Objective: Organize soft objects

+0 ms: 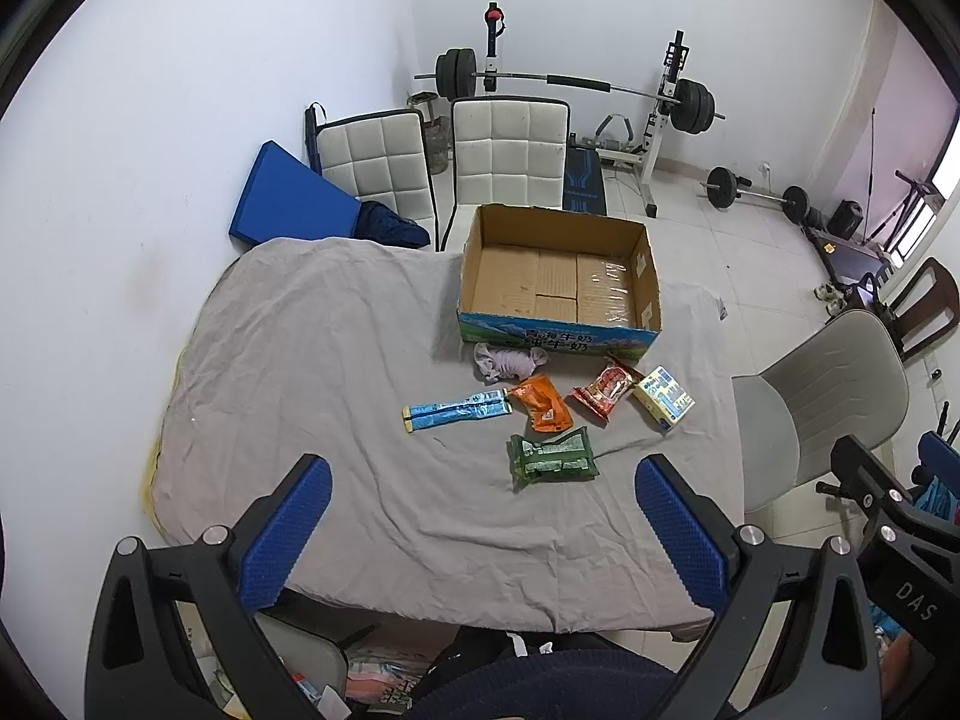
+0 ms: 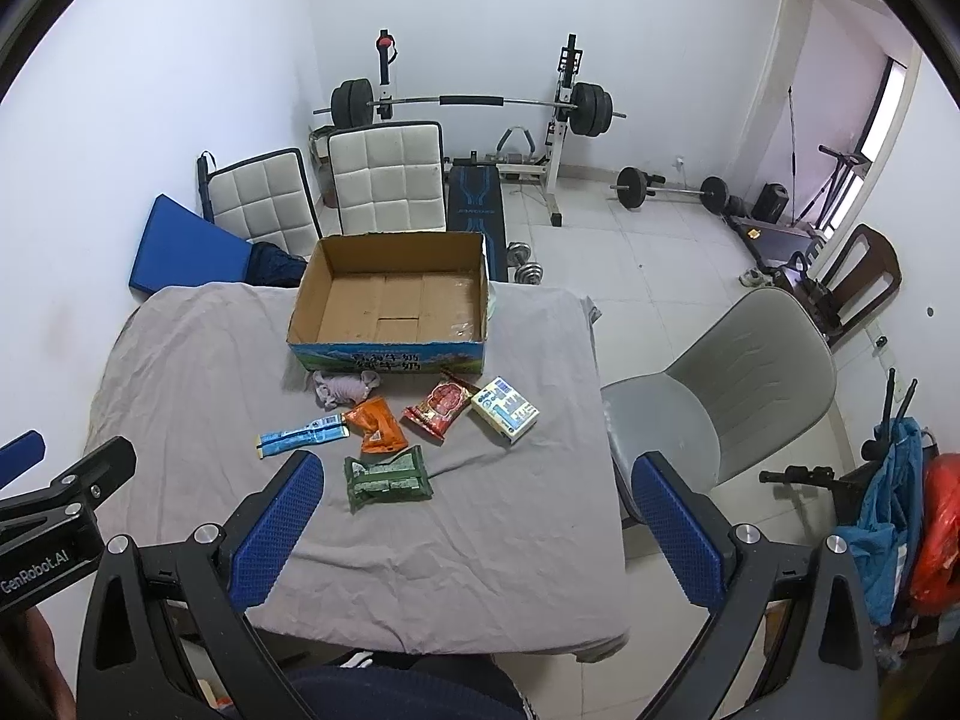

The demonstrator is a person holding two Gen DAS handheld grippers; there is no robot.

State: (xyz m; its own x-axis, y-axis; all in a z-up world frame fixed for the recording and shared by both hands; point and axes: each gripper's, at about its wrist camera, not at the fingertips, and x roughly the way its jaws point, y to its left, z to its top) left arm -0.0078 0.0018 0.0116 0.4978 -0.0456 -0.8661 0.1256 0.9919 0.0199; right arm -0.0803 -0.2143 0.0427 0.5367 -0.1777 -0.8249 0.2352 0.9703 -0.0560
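Note:
An empty cardboard box (image 1: pixel 558 276) (image 2: pixel 393 300) stands at the far side of the grey-clothed table (image 1: pixel 312 360) (image 2: pixel 198 360). In front of it lie a crumpled pale cloth (image 1: pixel 507 360) (image 2: pixel 342 387), a blue stick packet (image 1: pixel 456 411) (image 2: pixel 303 435), an orange pouch (image 1: pixel 543 402) (image 2: pixel 377 423), a red pouch (image 1: pixel 603 390) (image 2: pixel 441 405), a white-blue carton (image 1: pixel 665 399) (image 2: pixel 504 408) and a green pack (image 1: pixel 552 456) (image 2: pixel 387 477). My left gripper (image 1: pixel 480 516) is open and empty above the table's near edge. My right gripper (image 2: pixel 474 516) is open and empty, near the green pack.
A grey chair (image 1: pixel 828 402) (image 2: pixel 720 396) stands at the table's right side. Two white padded chairs (image 1: pixel 510 150) (image 2: pixel 384 174) and a blue mat (image 1: pixel 288 198) stand behind the table. A barbell rack (image 1: pixel 660 96) and weights are at the back wall.

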